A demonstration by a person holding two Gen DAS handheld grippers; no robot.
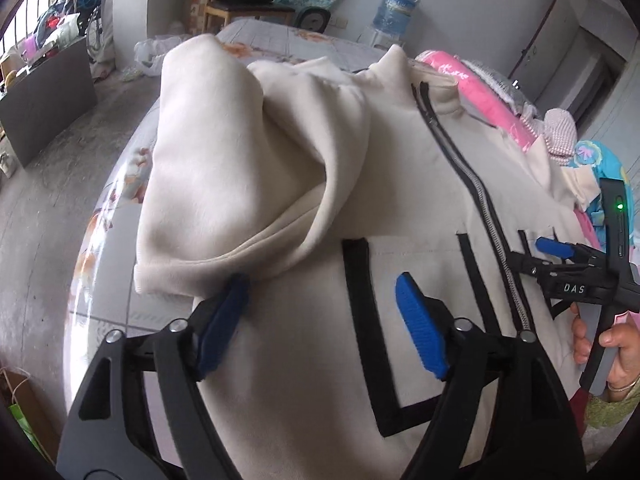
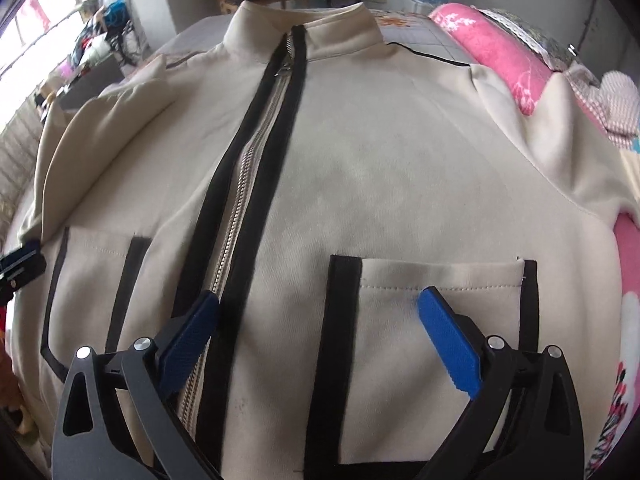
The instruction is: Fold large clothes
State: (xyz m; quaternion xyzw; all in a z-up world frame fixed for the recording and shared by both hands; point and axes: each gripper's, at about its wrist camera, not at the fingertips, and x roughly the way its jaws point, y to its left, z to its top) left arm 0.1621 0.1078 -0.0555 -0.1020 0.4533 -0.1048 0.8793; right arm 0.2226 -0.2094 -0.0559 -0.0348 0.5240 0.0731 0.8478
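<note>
Jacket [image 2: 360, 168]: sleeve [image 1: 224, 168] folded over, seen from left wrist only.

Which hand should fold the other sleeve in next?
Probably right: the left sleeve already lies folded over the jacket, and the open right hand-held gripper hovers nearer the unfolded sleeve.

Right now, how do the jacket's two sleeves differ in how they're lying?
The sleeve on the left gripper's side is folded in over the jacket front, bulky and rumpled, its cuff near the pocket. The sleeve on the right gripper's side still lies out sideways, spilling toward the pink bedding. Both are the same cream fabric.
</note>
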